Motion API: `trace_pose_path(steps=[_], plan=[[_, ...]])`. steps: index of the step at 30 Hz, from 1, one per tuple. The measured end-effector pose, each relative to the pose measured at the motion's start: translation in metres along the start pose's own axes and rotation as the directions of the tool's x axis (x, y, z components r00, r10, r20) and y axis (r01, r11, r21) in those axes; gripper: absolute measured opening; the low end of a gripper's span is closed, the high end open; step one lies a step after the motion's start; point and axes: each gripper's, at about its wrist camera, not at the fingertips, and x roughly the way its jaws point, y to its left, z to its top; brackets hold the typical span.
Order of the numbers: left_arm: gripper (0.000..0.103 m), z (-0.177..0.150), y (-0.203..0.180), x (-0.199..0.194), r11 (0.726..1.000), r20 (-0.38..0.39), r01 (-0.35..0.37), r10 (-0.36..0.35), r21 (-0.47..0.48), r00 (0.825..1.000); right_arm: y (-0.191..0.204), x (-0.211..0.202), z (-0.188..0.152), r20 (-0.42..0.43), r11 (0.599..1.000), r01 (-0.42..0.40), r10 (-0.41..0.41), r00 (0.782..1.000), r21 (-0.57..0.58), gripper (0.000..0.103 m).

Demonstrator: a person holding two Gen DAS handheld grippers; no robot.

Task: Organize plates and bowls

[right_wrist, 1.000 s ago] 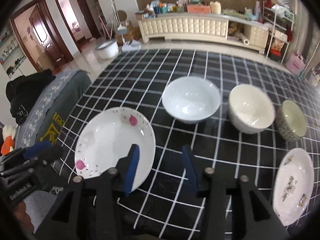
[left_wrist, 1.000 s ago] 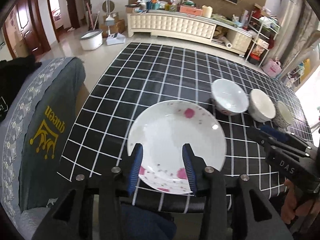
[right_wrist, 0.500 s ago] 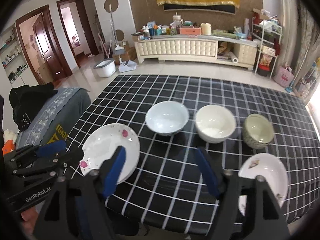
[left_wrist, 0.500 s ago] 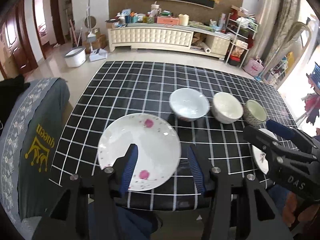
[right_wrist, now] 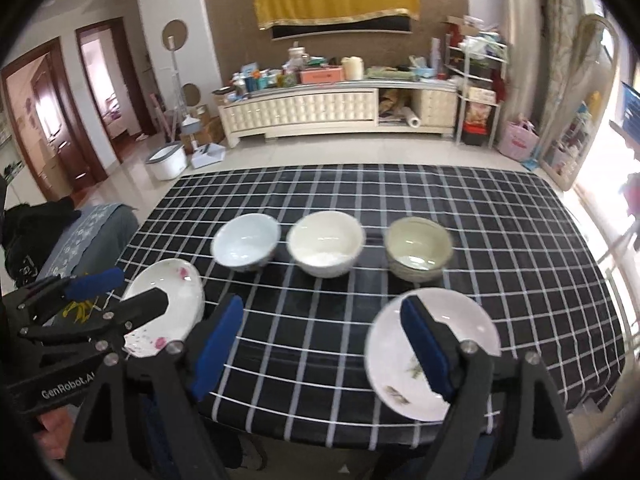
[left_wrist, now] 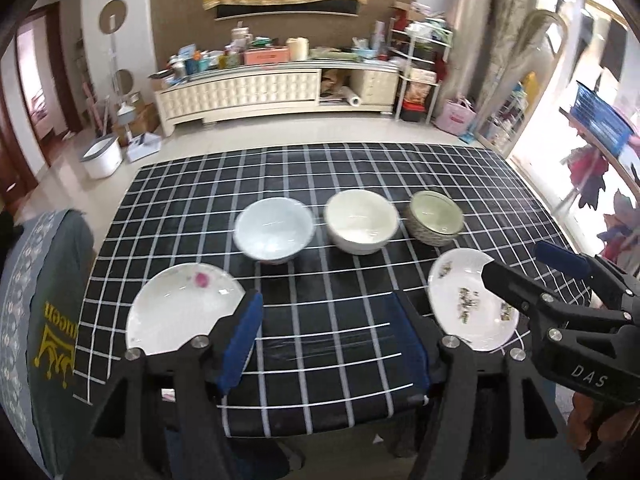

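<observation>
**Both claws lifted back from the dishes, jaws spreading**

Since a second ago both hand-held grippers have drawn back and up from the black tablecloth with the white grid (left_wrist: 328, 176), so the whole table edge now shows. On the left lies the white plate with pink flower marks (left_wrist: 176, 308), flat near the front edge. The left gripper (left_wrist: 328, 340) hangs above bare cloth, its blue-padded jaws opening with nothing between them. Behind, in a row: a pale blue-white bowl (left_wrist: 274, 232), a cream bowl (left_wrist: 360, 226) and a grey-green patterned bowl (left_wrist: 434, 222), each standing apart. At front right lies the white plate with dark sprig marks (right_wrist: 440, 320). The right gripper (right_wrist: 324, 344) also opens wide, holding nothing.
</observation>
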Motion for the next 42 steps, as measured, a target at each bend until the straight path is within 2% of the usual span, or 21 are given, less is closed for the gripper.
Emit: trace_pose_path(steps=[6, 11, 21, 29, 38, 42], plan=[[0.063, 0.006, -0.037, 0.017, 0.998, -0.029, 0.049, -0.048, 0.036, 0.998, -0.044, -0.004, -0.003, -0.007, 0.997, 0.082, -0.082, 0.997, -0.001, 0.085], [0.063, 0.006, -0.071, 0.038, 0.994, -0.077, 0.087, -0.081, 0.073, 0.994, -0.080, 0.004, -0.010, -0.050, 0.993, 0.113, -0.111, 0.993, 0.032, 0.089], [0.063, 0.002, -0.110, 0.100, 0.990, -0.190, 0.105, -0.086, 0.097, 0.978, -0.133, 0.036, -0.037, -0.156, 0.987, 0.123, -0.106, 0.982, 0.105, 0.089], [0.063, -0.008, -0.124, 0.158, 0.992, -0.296, 0.107, -0.081, 0.072, 0.952, -0.168, 0.073, -0.051, -0.238, 0.979, 0.120, -0.079, 0.968, 0.164, 0.089], [0.063, -0.017, -0.133, 0.205, 0.989, -0.348, 0.127, -0.094, 0.074, 0.933, -0.186, 0.116, -0.067, -0.310, 0.976, 0.103, -0.039, 0.950, 0.192, 0.089], [0.061, -0.017, -0.137, 0.218, 0.986, -0.363, 0.137, -0.095, 0.092, 0.927, -0.186, 0.123, -0.068, -0.304, 0.980, 0.091, -0.034, 0.952, 0.177, 0.084]])
